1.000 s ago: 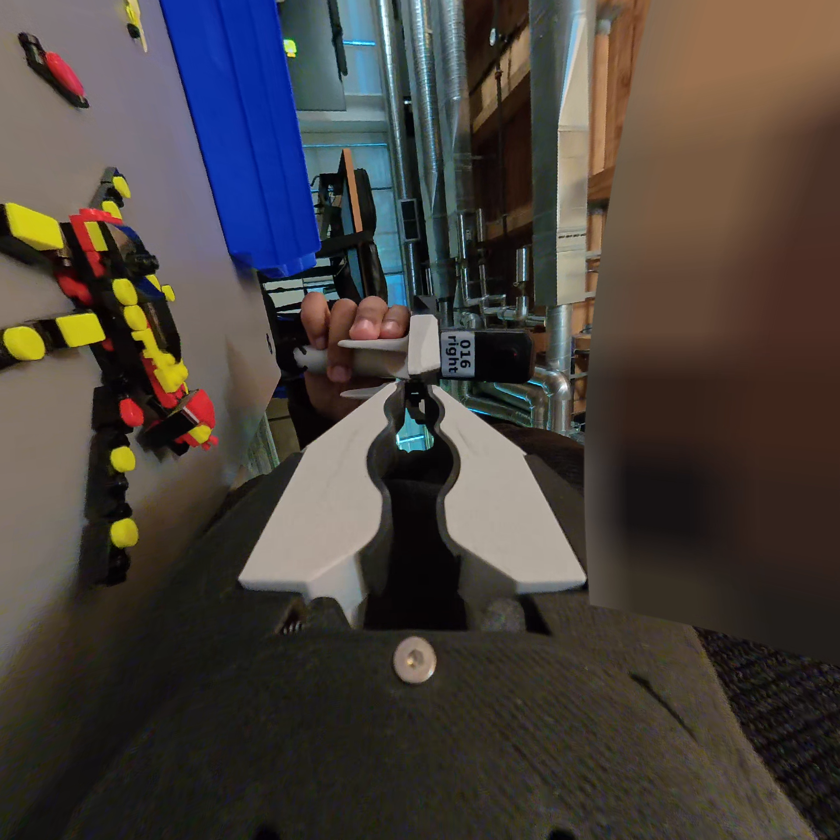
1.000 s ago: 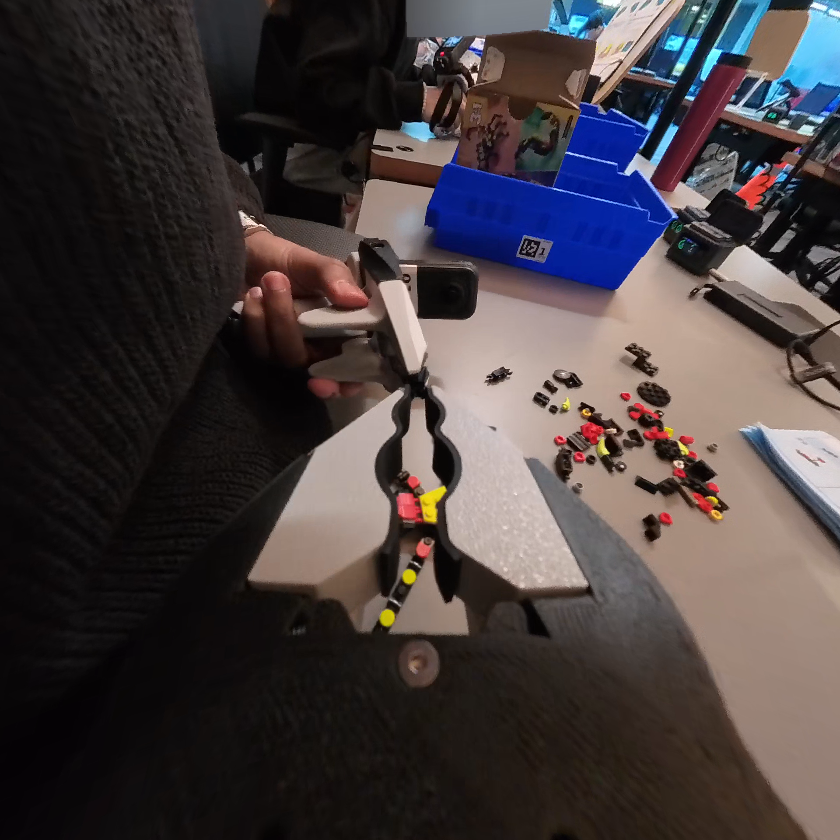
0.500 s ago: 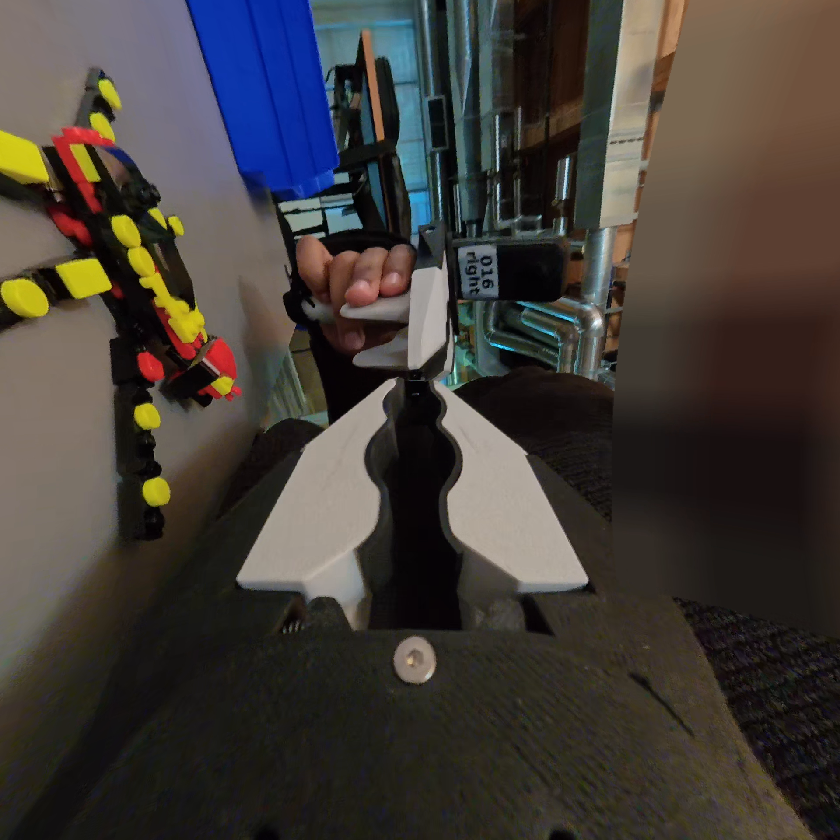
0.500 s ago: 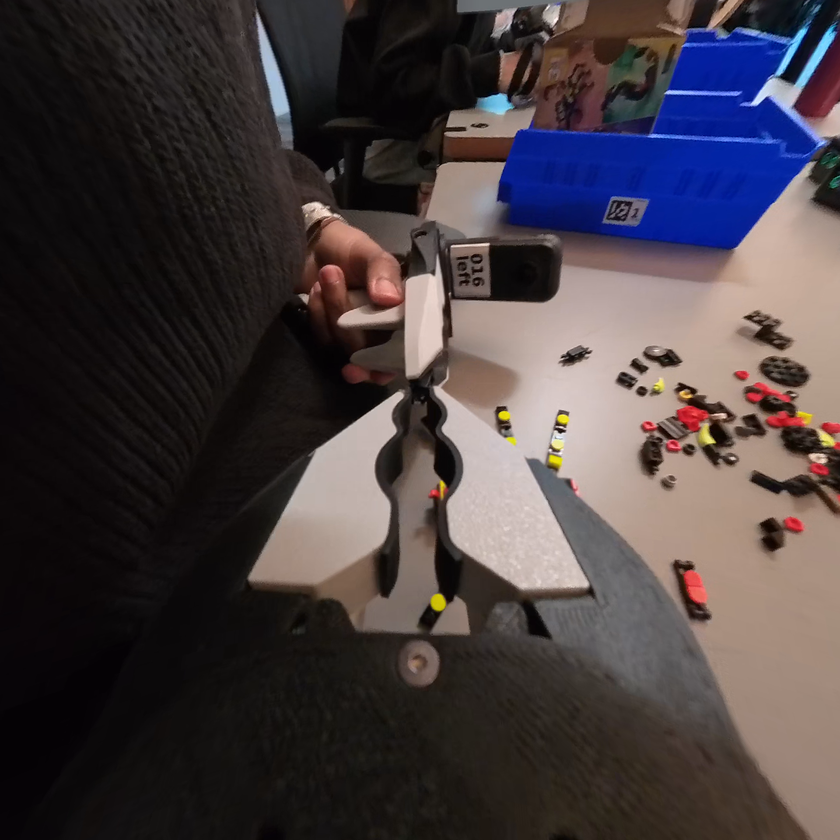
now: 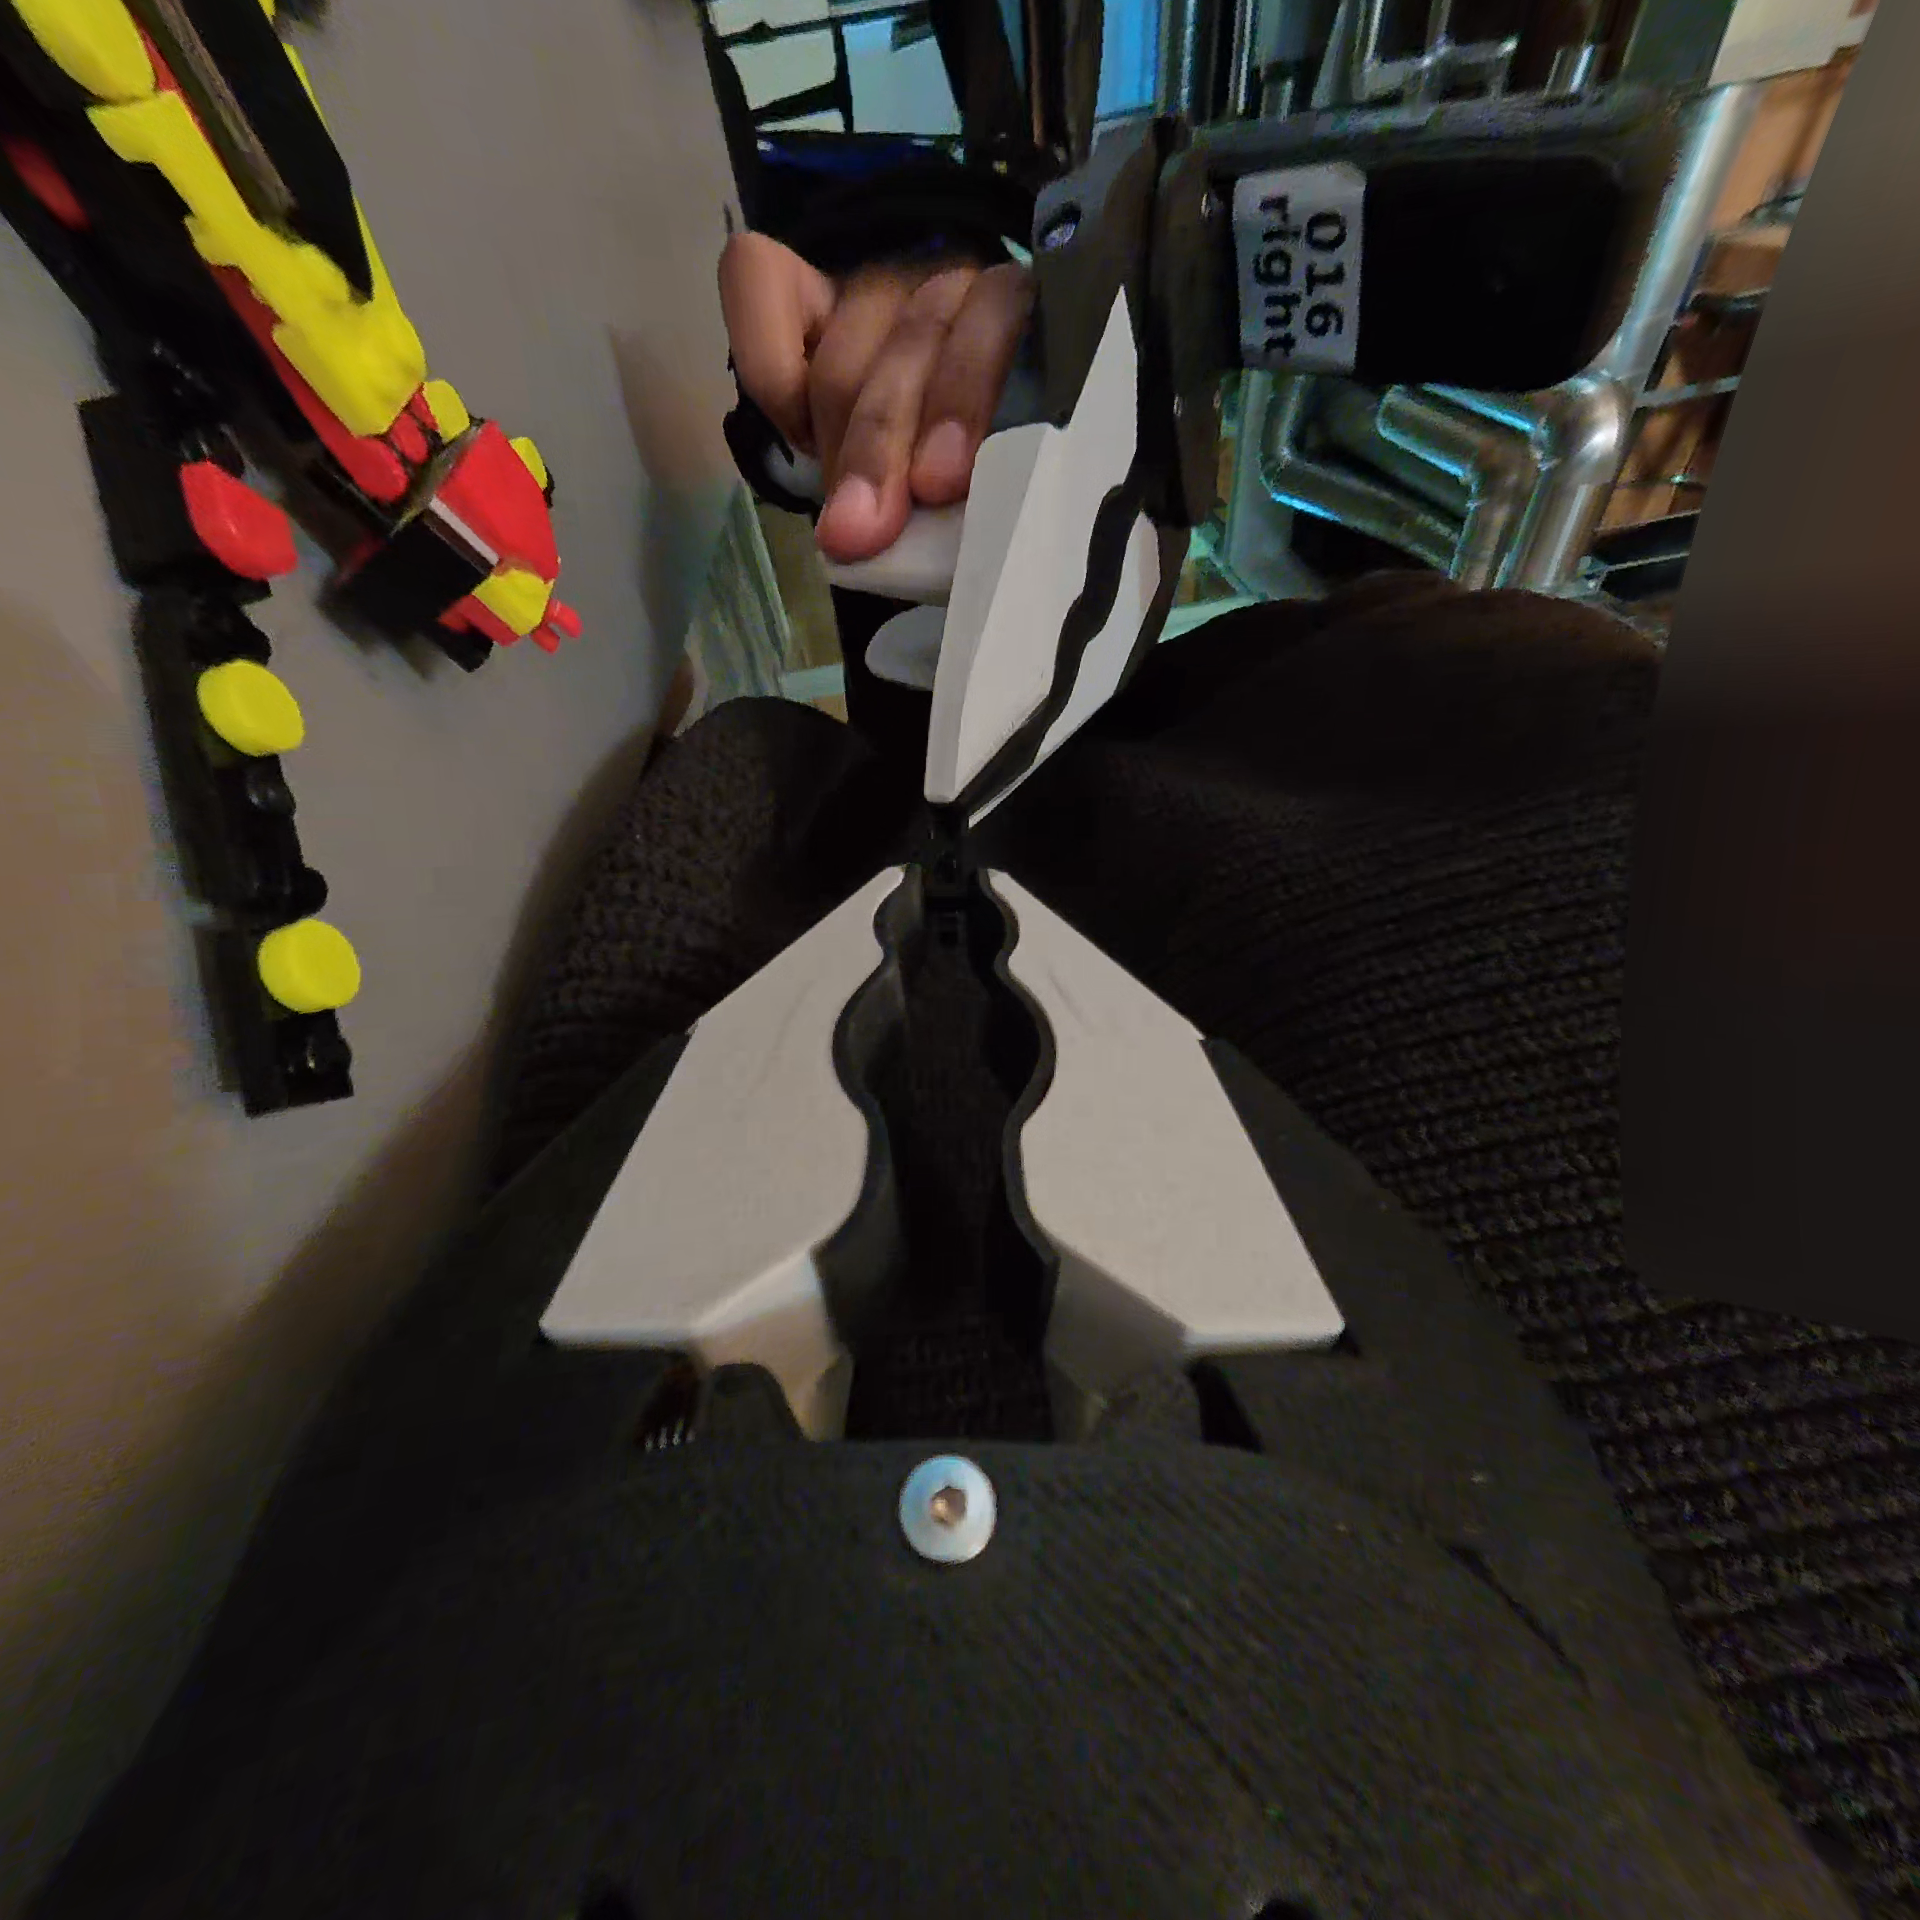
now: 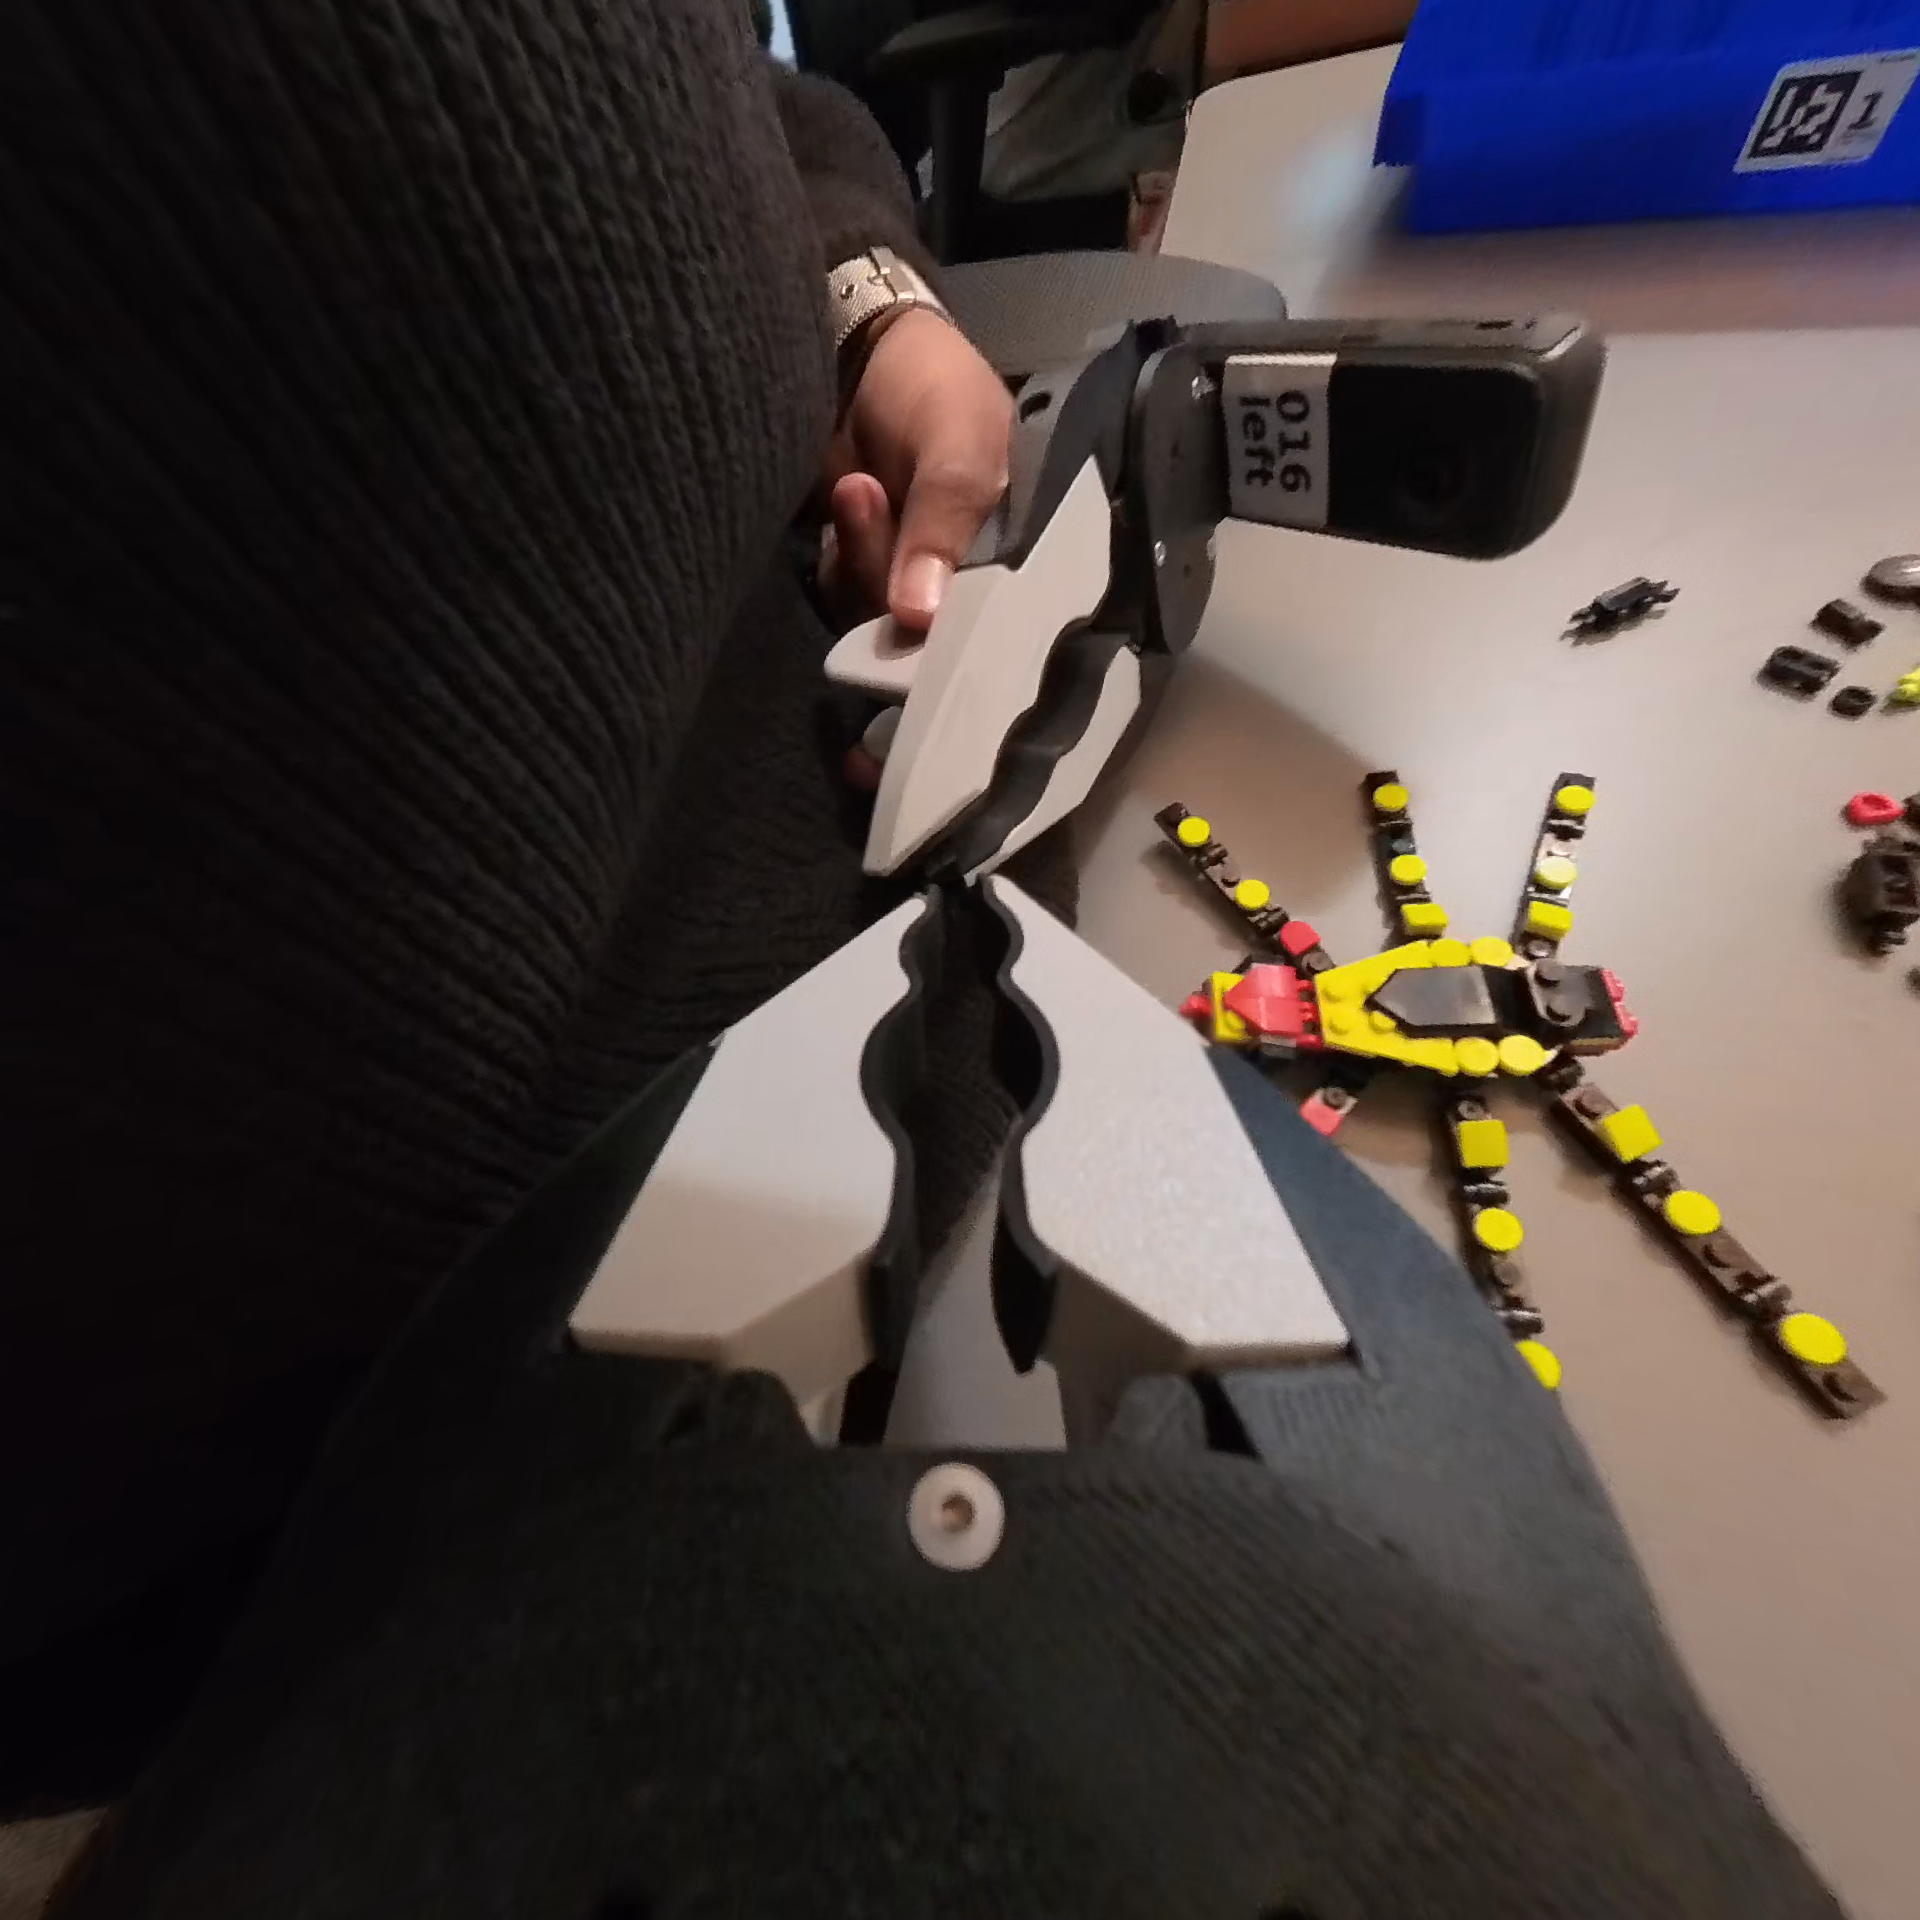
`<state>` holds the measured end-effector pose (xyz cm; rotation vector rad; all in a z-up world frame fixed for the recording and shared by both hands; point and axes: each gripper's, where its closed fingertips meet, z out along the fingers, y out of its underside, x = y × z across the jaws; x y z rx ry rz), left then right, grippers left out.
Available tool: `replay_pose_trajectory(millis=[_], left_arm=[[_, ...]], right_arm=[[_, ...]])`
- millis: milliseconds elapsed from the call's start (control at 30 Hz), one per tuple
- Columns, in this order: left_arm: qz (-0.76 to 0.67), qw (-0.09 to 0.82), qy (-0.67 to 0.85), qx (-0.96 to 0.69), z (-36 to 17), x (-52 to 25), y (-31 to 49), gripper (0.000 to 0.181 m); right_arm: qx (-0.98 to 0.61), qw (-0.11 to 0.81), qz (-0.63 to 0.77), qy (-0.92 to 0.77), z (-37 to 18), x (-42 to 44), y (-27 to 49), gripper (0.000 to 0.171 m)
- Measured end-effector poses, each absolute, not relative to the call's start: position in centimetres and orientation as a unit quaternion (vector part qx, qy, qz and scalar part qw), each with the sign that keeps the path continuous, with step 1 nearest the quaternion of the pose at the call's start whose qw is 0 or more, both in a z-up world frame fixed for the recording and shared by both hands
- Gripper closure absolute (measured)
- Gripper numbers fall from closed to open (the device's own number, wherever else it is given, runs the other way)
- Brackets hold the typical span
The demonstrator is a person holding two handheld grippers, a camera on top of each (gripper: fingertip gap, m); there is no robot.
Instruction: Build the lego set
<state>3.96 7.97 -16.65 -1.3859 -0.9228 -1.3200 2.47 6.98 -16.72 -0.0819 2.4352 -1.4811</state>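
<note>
1. Lego spider model (image 5: pixel 312 343): lies flat on the table (image 6: pixel 1455 675), legs spread, to the left of the left hand-held gripper (image 5: pixel 940 883). Neither tool touches it.
2. Left hand-held gripper: tips pinched shut on what looks like a small black piece (image 5: pixel 940 847). It's too dark to make out the shape.
3. Right hand-held gripper (image 6: pixel 951 904): meets the left one tip to tip and is also closed on that piece. I can't tell which one carries the load.
4. Change over the last second: the two tools have drawn much closer together and pulled back toward the person's sweater. In the right wrist view the model has moved from behind the fingers to clear on their right.
5. Read: an in-air regrip or handover, with the piece not yet seated on the model.
6. Far right of the right tool: loose pieces (image 6: pixel 1818 665) wait on the table, so the build is unfinished.
</note>
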Motion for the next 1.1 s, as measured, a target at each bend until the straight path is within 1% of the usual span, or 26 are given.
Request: replay_pose_trajectory(millis=[67, 167, 233, 267, 300, 400, 500, 633, 767, 833, 933, 1000, 1100], left_arm=[[-0.536, 0.479, -0.377, -0.584, -17.0, 4.2, 8.1, 0.173], [-0.529, 0.473, -0.374, -0.597, -17.2, 4.3, 8.1, 0.173], [-0.537, 0.461, -0.328, -0.626, -16.8, 6.1, 8.8, 0.173], [-0.510, 0.459, -0.312, -0.657, -17.1, 6.6, 9.2, 0.173], [-0.499, 0.468, -0.316, -0.658, -16.9, 6.1, 9.3, 0.173], [-0.531, 0.490, -0.354, -0.594, -16.3, 4.7, 8.4, 0.174], [-0.529, 0.506, -0.364, -0.576, -16.0, 3.9, 8.1, 0.174], [-0.540, 0.509, -0.375, -0.556, -15.8, 3.4, 8.0, 0.174], [-0.548, 0.517, -0.393, -0.527, -15.6, 2.6, 7.8, 0.174], [-0.549, 0.515, -0.391, -0.529, -15.6, 2.7, 7.9, 0.174], [-0.553, 0.512, -0.384, -0.533, -15.5, 2.9, 8.0, 0.174], [-0.555, 0.513, -0.381, -0.532, -15.4, 2.9, 7.9, 0.174], [-0.553, 0.514, -0.376, -0.538, -15.3, 3.1, 8.0, 0.175]], right_arm=[[-0.028, 0.149, -0.505, 0.850, -17.0, 2.6, 7.0, 0.168], [-0.024, 0.130, -0.498, 0.857, -17.4, 2.2, 6.8, 0.169], [-0.018, 0.066, -0.487, 0.871, -18.0, 0.8, 6.2, 0.171], [-0.035, 0.075, -0.488, 0.869, -17.8, 1.2, 6.0, 0.171], [-0.034, 0.086, -0.496, 0.863, -17.4, 1.4, 5.9, 0.171], [0.012, 0.064, -0.501, 0.863, -17.7, -0.7, 7.2, 0.171], [0.048, 0.090, -0.547, 0.831, -15.9, -1.5, 7.5, 0.171], [0.056, 0.167, -0.567, 0.805, -15.3, -0.5, 7.4, 0.171], [0.055, 0.172, -0.552, 0.814, -16.0, -0.1, 7.1, 0.163], [0.053, 0.172, -0.560, 0.809, -15.7, 0.0, 6.8, 0.156], [0.061, 0.198, -0.571, 0.795, -15.3, 0.3, 6.3, 0.145], [0.057, 0.217, -0.575, 0.787, -15.1, 0.7, 6.3, 0.142], [0.049, 0.224, -0.580, 0.782, -14.8, 1.1, 6.1, 0.143]])
